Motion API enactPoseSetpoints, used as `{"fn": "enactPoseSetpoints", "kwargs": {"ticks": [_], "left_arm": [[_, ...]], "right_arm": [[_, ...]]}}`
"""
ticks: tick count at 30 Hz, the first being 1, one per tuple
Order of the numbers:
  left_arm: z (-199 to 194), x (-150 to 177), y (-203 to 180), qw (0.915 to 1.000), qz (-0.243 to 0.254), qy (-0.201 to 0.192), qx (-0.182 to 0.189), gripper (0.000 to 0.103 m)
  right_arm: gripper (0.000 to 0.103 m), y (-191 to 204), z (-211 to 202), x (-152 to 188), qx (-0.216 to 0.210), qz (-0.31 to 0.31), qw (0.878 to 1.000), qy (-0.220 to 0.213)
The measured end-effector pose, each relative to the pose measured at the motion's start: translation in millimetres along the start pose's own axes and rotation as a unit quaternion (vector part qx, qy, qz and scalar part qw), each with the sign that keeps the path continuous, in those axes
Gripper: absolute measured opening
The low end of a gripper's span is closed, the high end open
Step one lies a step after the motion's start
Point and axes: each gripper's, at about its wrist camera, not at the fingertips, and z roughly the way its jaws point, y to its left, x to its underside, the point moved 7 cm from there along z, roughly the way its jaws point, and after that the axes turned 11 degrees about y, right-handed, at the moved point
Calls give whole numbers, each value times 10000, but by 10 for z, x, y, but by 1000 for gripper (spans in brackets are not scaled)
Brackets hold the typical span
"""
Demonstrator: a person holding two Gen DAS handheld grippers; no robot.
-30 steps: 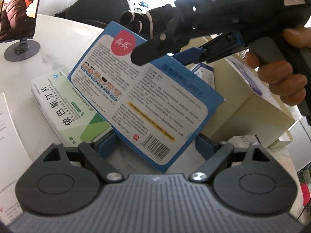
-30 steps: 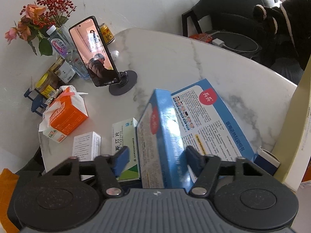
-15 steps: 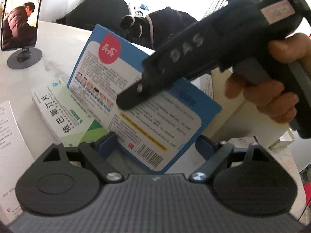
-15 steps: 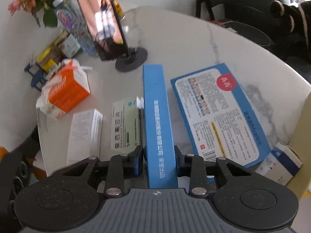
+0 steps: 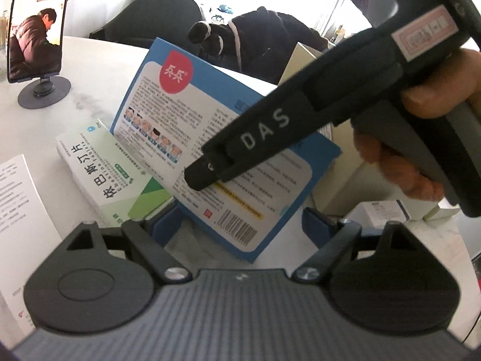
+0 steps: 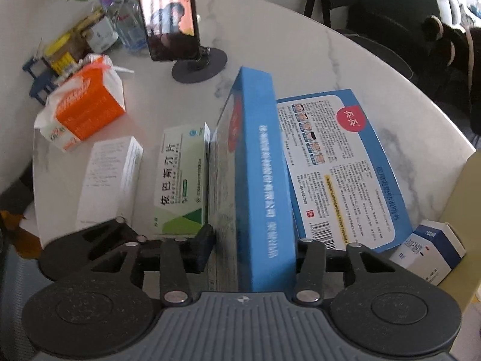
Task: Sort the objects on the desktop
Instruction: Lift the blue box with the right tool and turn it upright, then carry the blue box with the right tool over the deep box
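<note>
My right fingers (image 6: pixel 254 245) are clenched on the upright blue box (image 6: pixel 258 165), one pad on each broad face. They have just let out a little, with the box between them, and the pads look to be against it. The box stands on its long edge and tips toward the green box (image 6: pixel 180 180), its lower face just beside that box, perhaps touching.

To do this step well, I judge I should firm the squeeze before moving. The hold is low and near one end, so the box may swing. I would lift it straight up first, then carry it off.

My left fingers (image 5: pixel 240 224) are spread wide and hold nothing. A blue box corner lies between them untouched; from that side I cannot tell which of the two blue boxes it is.

Right of the green box, past the one I hold, the flat blue box (image 6: pixel 339 174) lies printed side up on the surface (image 6: pixel 270 30). Farther right are a small white-and-blue box (image 6: pixel 427 249) and a cream wall (image 6: pixel 463 195), perhaps a container. Left of the green box lies a white box (image 6: pixel 108 180), and beyond that an orange tissue pack (image 6: pixel 87 108). A phone on a stand (image 6: pixel 171 15) is well behind the green box.

Both neighbours crowd the held box, so a sideways drag would shove them.
</note>
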Motion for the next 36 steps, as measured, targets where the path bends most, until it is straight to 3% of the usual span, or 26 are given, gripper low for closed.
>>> {"fn": "enactPoseSetpoints", "kwargs": {"ticks": [6,18,36], "left_arm": [[-30,55,1,10000,-14,40,-40,88],[-113,60,-15,9999,7,-25,-97,88],[-132,38,-30,9999,17,-59,-90,89]], "right_arm": [[43,103,9,41,-54,-297,9993,223],[27,144,-152,-30,-98,-190,9998,-22],[25,105,-285,39,58,1,9993,-370]]}}
